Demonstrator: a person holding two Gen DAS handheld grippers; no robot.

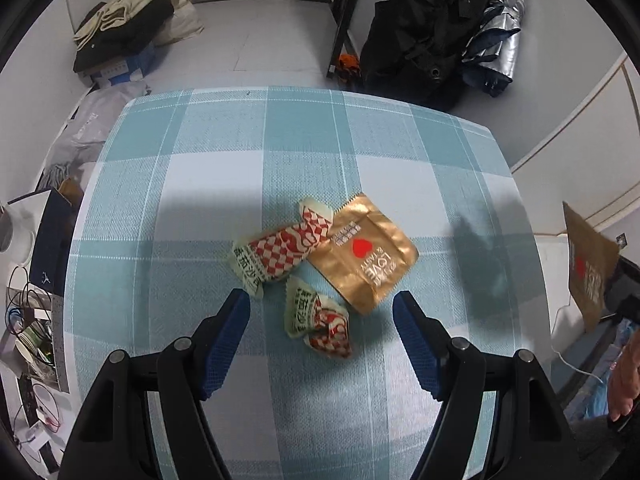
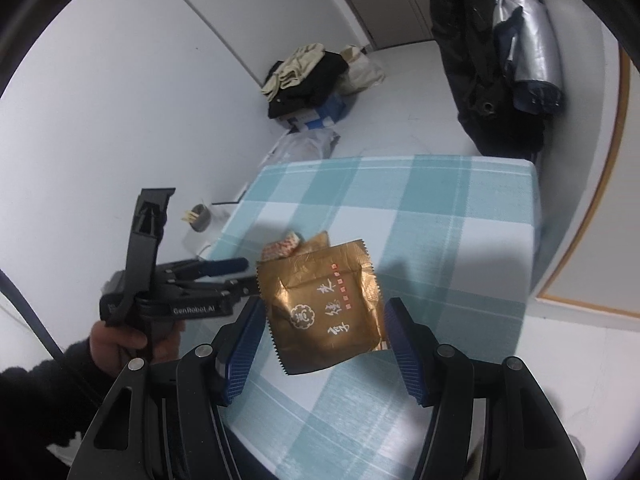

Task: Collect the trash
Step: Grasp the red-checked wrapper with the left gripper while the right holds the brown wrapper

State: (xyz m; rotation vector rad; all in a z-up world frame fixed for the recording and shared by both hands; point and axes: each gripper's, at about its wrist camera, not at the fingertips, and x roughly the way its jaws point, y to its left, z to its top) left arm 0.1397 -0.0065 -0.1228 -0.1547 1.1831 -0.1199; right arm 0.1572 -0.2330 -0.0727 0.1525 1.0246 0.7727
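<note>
On the blue checked tablecloth (image 1: 200, 184) lie a gold foil wrapper with a red heart (image 1: 362, 256) and two red-and-white checked wrappers, one larger (image 1: 280, 250) and one crumpled (image 1: 320, 322). My left gripper (image 1: 320, 306) is open and hovers over the crumpled wrapper, which lies between its fingers. In the right wrist view a second gold wrapper (image 2: 324, 312) hangs in the air between the fingers of my right gripper (image 2: 324, 312), whose jaws stand wide apart. It seems to touch the right finger (image 2: 394, 332). The left gripper (image 2: 228, 274) shows there too.
A pile of clothes on a blue box (image 1: 120, 36) and a grey bag (image 1: 92, 120) lie on the floor beyond the table. A dark coat (image 1: 420, 28) and silver umbrella (image 1: 496, 40) hang at the back right. Cables and clutter (image 1: 32, 320) lie off the left edge.
</note>
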